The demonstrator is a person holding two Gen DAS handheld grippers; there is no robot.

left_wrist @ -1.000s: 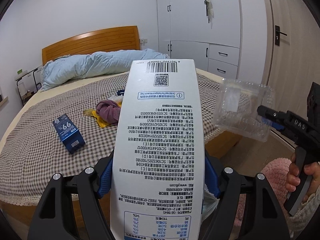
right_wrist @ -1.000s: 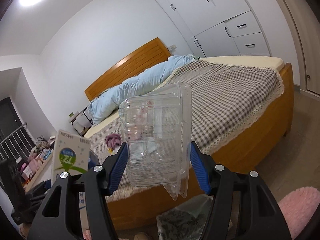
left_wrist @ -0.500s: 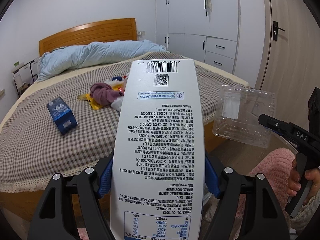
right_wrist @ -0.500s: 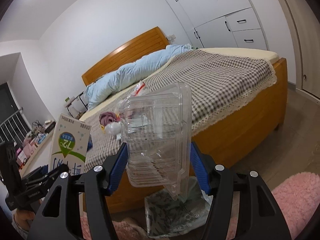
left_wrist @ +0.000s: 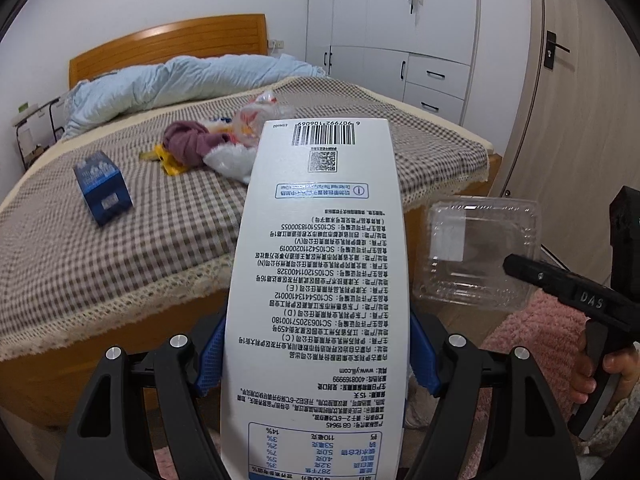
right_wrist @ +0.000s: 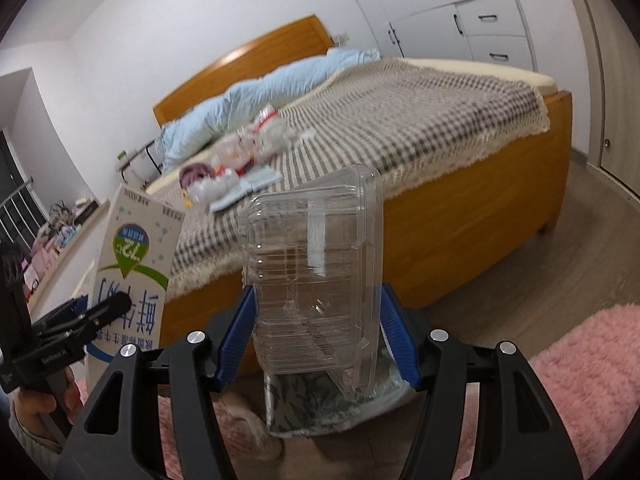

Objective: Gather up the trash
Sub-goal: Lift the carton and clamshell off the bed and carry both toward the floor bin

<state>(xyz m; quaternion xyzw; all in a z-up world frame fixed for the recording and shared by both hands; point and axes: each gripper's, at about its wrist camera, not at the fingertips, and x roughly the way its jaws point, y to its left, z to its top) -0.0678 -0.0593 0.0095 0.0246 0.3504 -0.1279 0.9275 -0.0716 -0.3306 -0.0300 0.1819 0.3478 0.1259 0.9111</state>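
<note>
While left gripper [left_wrist: 316,356] clamps milk carton [left_wrist: 320,280] low on sides, right gripper [right_wrist: 316,336] pinches clear plastic box [right_wrist: 316,276]; both likely light, crushable. Bag [right_wrist: 328,404] at 6 o'clock.

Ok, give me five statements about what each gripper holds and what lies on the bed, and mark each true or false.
1. The left gripper is clamped on a white milk carton. True.
2. The right gripper is empty. False: it holds a clear plastic clamshell box.
3. A blue box lies on the checked bedspread. True.
4. The bed is cleared of litter. False: wrappers and a maroon cloth lie there.
5. A pink rug is on the floor. True.
</note>
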